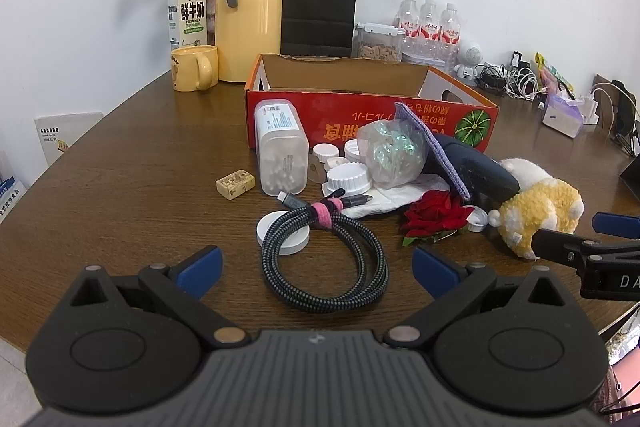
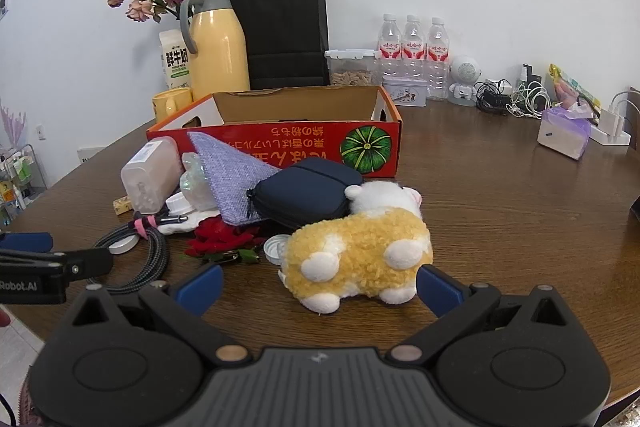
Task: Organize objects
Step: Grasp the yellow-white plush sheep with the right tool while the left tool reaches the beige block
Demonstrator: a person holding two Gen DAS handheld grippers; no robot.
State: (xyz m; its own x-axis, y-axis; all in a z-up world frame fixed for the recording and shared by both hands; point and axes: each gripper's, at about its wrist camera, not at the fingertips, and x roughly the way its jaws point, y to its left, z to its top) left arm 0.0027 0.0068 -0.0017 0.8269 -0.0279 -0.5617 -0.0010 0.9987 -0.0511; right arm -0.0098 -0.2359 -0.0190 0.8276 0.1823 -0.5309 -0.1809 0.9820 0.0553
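Two grippers hang over the near edge of the brown wooden table (image 1: pixel 120 163), both with jaws spread wide and holding nothing. Directly ahead of the left gripper (image 1: pixel 316 269) lies one coiled grey braided cable (image 1: pixel 324 259), cinched by a pink tie, its loop stretching away from the gripper toward the pile; it partly covers one flat white round disc (image 1: pixel 280 233). Ahead of the right gripper (image 2: pixel 318 285) lies one yellow-and-white plush toy (image 2: pixel 356 259), long axis running across the jaws, its rump almost touching the right-hand blue pad, so this hand is plainly the nearer one for it. Beyond sit one red fabric rose (image 1: pixel 436 217), one dark blue zipped pouch (image 2: pixel 304 193), one lilac woven cloth (image 2: pixel 234 173), one crinkled clear bag (image 1: pixel 390 157), several white screw caps (image 1: pixel 346 179), one clear tub of cotton swabs (image 1: pixel 280 151) and one small tan block (image 1: pixel 236 183). Behind them, toward the table's far edge, stands the open red cardboard box (image 1: pixel 360 115), probably the destination.
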